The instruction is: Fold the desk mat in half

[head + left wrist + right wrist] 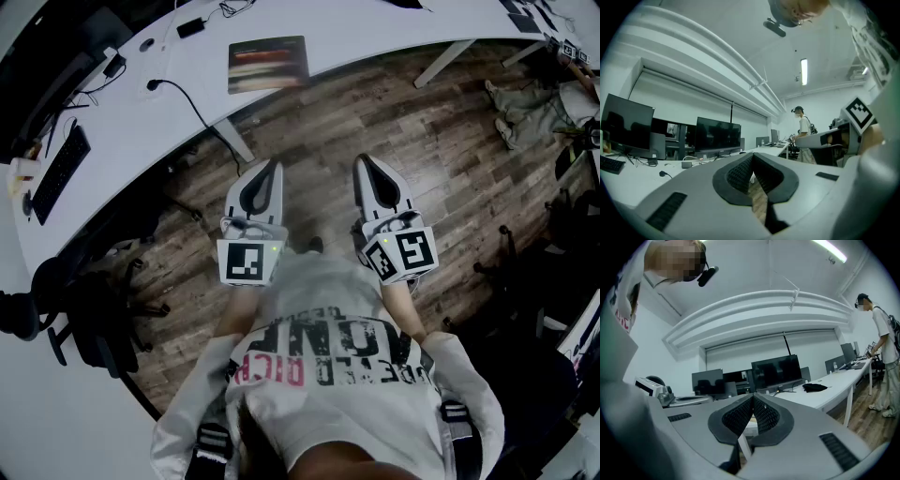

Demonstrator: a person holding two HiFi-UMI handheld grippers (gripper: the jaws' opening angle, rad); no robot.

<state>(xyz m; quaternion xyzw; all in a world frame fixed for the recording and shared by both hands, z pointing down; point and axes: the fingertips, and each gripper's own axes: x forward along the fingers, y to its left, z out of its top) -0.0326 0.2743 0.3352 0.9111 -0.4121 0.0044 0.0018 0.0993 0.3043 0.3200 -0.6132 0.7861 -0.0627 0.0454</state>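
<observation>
The desk mat is a dark rectangle with lighter and reddish bands across it. It lies on the curved white counter, well ahead of both grippers. It appears to lie flat and unfolded, though the picture is blurred there.

Only the head view shows the mat. It also shows a keyboard at the far left of the counter. The left gripper and right gripper are held side by side over the wooden floor, apart from the counter edge.

The left gripper view shows the left gripper with its fingers pressed together and nothing between them. Beyond them stand monitors on the counter, with a person farther back.

The right gripper view shows the right gripper with its fingers likewise pressed together and empty. It alone shows a black object on the counter.
</observation>
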